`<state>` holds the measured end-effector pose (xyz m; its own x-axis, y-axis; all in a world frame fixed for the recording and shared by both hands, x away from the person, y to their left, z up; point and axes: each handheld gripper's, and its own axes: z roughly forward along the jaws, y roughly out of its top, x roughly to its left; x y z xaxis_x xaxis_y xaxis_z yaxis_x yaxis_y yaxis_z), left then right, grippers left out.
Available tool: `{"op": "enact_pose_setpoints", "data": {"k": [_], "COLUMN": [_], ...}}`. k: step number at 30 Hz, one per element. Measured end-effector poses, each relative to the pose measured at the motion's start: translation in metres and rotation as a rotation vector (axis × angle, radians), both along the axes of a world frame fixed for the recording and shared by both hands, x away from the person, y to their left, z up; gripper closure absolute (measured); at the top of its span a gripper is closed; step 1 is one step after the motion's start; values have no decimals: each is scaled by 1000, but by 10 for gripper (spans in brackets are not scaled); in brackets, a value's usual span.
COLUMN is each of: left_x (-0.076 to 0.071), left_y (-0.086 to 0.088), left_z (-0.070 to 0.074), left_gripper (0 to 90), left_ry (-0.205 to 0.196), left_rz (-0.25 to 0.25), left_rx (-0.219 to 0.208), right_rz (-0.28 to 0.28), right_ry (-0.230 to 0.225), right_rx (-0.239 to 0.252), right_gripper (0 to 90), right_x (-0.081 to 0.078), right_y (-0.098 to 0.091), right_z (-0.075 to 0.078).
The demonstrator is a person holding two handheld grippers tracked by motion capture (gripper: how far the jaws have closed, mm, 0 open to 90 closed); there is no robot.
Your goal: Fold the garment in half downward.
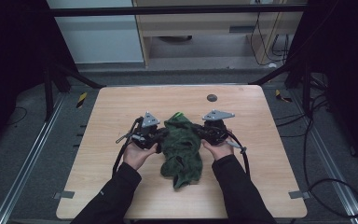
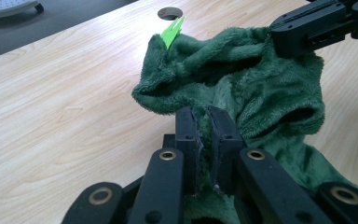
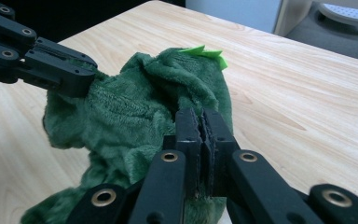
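A dark green fleece cloth with a bright green tag hangs bunched between my two grippers over the middle of the wooden table. My left gripper is shut on the cloth's left edge. In the left gripper view its jaws pinch the fleece, the tag sticks up beyond, and the other gripper's jaws reach in at top right. My right gripper is shut on the cloth's right edge; in the right gripper view its jaws clamp the green fabric near the tag.
A round cable hole sits in the table near its far edge. Cables trail from both grippers over the tabletop. Black frame posts and floor rails stand at either side of the table.
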<state>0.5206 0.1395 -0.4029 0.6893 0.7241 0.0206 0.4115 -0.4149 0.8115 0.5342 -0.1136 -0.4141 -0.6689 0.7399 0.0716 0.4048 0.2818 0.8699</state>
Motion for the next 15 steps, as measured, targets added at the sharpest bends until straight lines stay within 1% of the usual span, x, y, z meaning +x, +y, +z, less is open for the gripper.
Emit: {"op": "enact_pose_setpoints", "data": {"k": [5, 6, 7, 8, 11, 12, 15], "left_x": [-10, -10, -14, -17, -22, -22, -28], "left_y": [4, 4, 4, 4, 3, 3, 2], "left_z": [0, 0, -1, -2, -6, -6, -8], "left_gripper": [836, 836, 836, 836, 836, 836, 836], "left_ry": [3, 3, 4, 5, 7, 7, 8], "left_rz": [-6, -6, -13, -16, -28, -28, -36], "left_rx": [2, 2, 12, 11, 26, 26, 29], "right_rz": [27, 27, 36, 40, 60, 60, 76], "right_ry": [4, 4, 12, 13, 18, 18, 26], "right_rx": [-11, -11, -13, -16, -7, -7, -19], "right_gripper": [865, 865, 864, 864, 863, 863, 863], "right_x": [-9, -9, -13, -15, -21, -21, -29], "right_y": [-1, -1, 0, 0, 0, 0, 0], "right_z": [0, 0, -2, -2, -4, -4, -7]}}
